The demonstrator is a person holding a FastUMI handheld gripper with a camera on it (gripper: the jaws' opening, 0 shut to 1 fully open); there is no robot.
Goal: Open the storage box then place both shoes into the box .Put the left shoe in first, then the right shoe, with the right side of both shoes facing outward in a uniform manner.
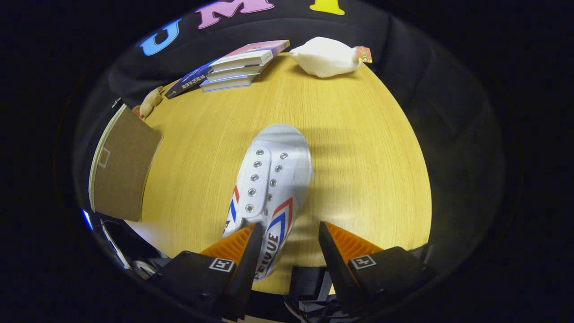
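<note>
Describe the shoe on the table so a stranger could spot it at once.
On the wooden table, look near the open gripper. The shoe lies with its heel between the fingers and its toe pointing toward the stacked books. It alone is white, with metal eyelets and red and blue stripes.

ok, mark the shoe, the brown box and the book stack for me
shoe (269,179), gripper view, on the eyelet flap.
brown box (123,166), gripper view, on its flat brown face.
book stack (237,67), gripper view, on the page edges.
gripper (287,233), gripper view, midway between the spread fingers, heel of the shoe between them.
</note>
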